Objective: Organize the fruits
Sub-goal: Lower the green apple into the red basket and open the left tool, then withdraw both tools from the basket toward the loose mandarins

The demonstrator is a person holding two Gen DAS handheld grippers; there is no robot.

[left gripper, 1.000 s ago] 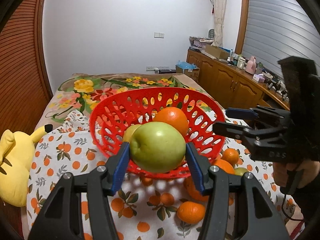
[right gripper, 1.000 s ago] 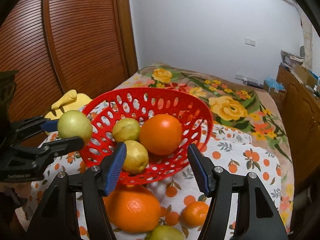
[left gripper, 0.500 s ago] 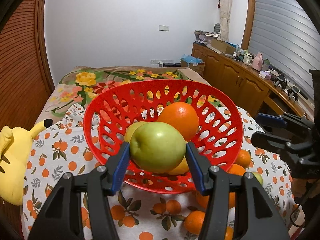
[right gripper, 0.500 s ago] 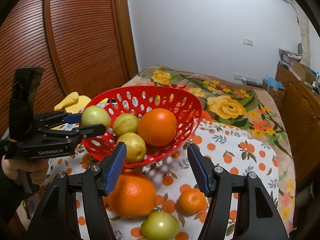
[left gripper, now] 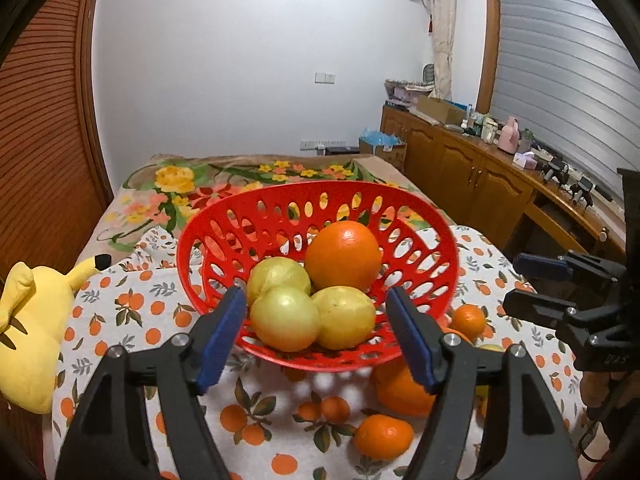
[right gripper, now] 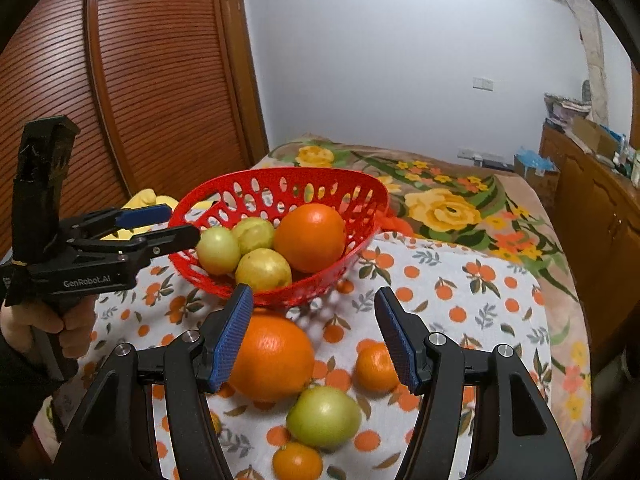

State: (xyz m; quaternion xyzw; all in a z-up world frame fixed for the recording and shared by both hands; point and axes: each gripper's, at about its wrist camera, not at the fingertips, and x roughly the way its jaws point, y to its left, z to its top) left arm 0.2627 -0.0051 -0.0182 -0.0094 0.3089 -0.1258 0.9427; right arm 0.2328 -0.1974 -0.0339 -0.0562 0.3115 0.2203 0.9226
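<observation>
- Your red basket (left gripper: 224,232), perforated, sits on the orange-print cloth.
- Inside it you have one large orange (left gripper: 343,255) at the back and three yellow-green fruits (left gripper: 285,318) touching in front.
- Outside it, on your cloth: a big orange (right gripper: 272,362), two tangerines (right gripper: 376,366), one green fruit (right gripper: 324,416).

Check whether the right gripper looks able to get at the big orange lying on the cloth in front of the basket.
Probably yes. The right gripper is open with nothing between its fingers, and the big orange lies uncovered just ahead, partly behind one pad. The red basket sits behind it.
</observation>
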